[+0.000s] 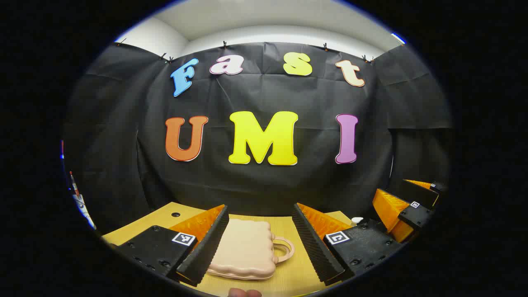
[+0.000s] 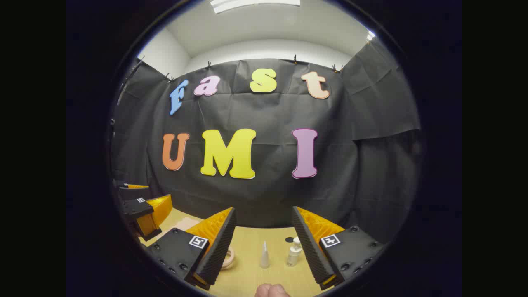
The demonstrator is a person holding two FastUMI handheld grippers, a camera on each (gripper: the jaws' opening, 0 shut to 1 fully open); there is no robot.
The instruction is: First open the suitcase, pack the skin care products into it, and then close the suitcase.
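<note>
The closed suitcase [image 1: 243,249] lies flat on the table [image 1: 297,272] between the left gripper [image 1: 260,241]'s spread jaws, handle [image 1: 284,248] pointing right; the right gripper [image 2: 264,243], jaws spread, faces the skin care bottles [image 2: 293,251].

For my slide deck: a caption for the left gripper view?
Open left tongs hover over the closed suitcase on the table.

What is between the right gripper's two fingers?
In the right gripper view, a pointed tube and a small pump bottle stand on the wooden table, ahead of the open right gripper and untouched.
</note>
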